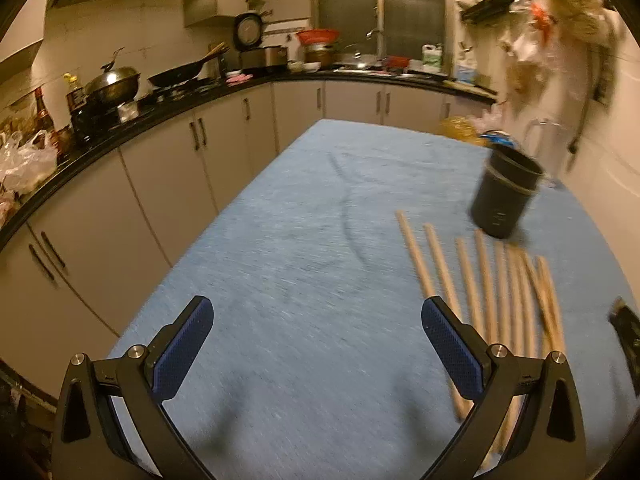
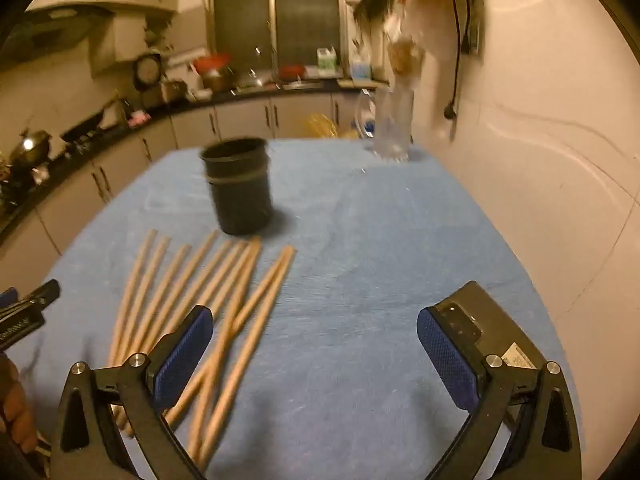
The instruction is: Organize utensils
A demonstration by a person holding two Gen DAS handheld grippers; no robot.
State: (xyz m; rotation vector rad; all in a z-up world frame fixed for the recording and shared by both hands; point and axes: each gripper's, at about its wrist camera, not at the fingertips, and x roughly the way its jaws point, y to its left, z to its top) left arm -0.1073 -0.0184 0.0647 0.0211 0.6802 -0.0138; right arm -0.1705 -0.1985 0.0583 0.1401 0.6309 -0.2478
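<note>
Fingers (image 1: 182,354) wide apart, empty (both grippers (image 2: 316,354)).

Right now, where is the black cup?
The black cup stands upright on the blue tablecloth, just beyond the far tips of the chopsticks, left of centre in the right-wrist view.

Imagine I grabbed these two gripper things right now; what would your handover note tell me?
Left gripper: open, empty, above the blue tablecloth.
Right gripper: open, empty.
Wooden chopsticks: loose on the cloth, some crossing, just in front of the black holder cup.
The cup stands upright; I see no chopsticks sticking out of it.
Done: nothing visible.
Left: pick up the chopsticks and stand them in the cup.
</note>
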